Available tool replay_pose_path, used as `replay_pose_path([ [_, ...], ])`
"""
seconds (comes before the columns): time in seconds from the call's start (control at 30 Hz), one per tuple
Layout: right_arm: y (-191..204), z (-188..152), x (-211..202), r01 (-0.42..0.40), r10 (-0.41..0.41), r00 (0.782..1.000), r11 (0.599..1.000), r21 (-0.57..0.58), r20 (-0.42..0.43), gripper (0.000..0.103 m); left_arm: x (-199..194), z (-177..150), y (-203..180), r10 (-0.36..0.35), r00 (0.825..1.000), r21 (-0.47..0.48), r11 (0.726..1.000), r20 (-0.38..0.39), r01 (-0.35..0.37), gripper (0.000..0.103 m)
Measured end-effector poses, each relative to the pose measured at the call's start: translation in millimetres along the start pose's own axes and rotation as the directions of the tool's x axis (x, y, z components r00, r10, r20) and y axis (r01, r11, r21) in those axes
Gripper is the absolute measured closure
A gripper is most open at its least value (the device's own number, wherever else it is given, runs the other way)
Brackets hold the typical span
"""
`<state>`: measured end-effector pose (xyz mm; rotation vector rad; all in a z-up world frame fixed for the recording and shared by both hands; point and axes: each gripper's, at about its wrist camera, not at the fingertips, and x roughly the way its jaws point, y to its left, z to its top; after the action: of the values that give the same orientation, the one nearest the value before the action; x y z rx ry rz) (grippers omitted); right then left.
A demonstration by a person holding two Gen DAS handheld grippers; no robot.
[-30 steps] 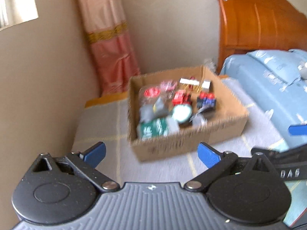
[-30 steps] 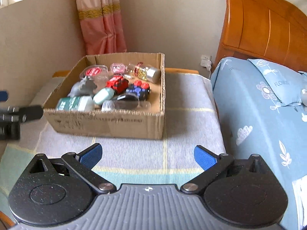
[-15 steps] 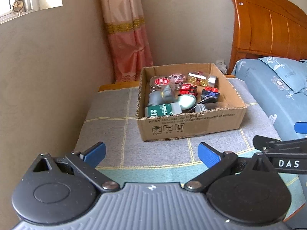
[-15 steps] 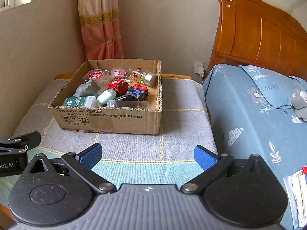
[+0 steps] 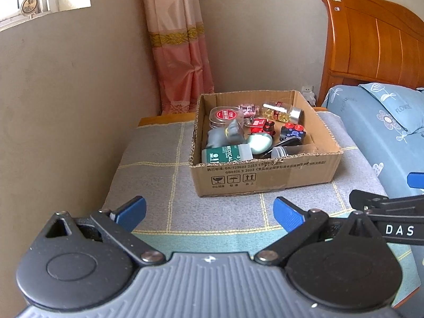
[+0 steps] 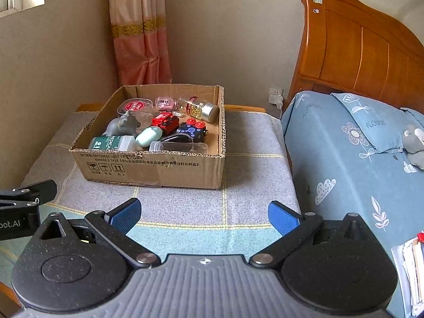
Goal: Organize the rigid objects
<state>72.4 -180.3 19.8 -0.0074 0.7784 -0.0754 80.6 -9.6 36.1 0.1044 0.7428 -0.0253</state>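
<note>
- Bedroom corner: grey checked cloth [image 5: 159, 180] covers a low surface, with a pink curtain [image 5: 180, 61] far left and a wooden headboard [image 6: 365, 50] plus blue bedding [image 6: 344, 164] at right.
- Cardboard box [image 6: 159, 167] sits mid-cloth, open-topped, its long side facing the cameras; the printed text on its near wall is too small to read.
- Green bottle [image 5: 225, 155] in the box lies on its side along the near wall, marked "MEDICAL".
- Clear tube [image 6: 180, 147] lies alongside, partly hidden by the box rim.
- Red toy car [image 6: 165, 122], round red-lidded tub [image 5: 224, 115] and capsule jar [image 6: 198, 108] lie farther in.
- Left gripper [image 5: 209, 212] and right gripper [image 6: 204, 213] hover near of the box, jaws spread wide, holding nothing.
</note>
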Motion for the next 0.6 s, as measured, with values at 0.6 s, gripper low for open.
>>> replay_pose_path([
  [0.6, -4.4, 1.8, -3.4, 0.0, 0.0, 1.0, 1.0, 0.002, 0.01, 0.0, -2.8, 1.8, -2.6, 0.001, 1.0, 0.007, 1.0, 0.005, -0.001, 0.001],
])
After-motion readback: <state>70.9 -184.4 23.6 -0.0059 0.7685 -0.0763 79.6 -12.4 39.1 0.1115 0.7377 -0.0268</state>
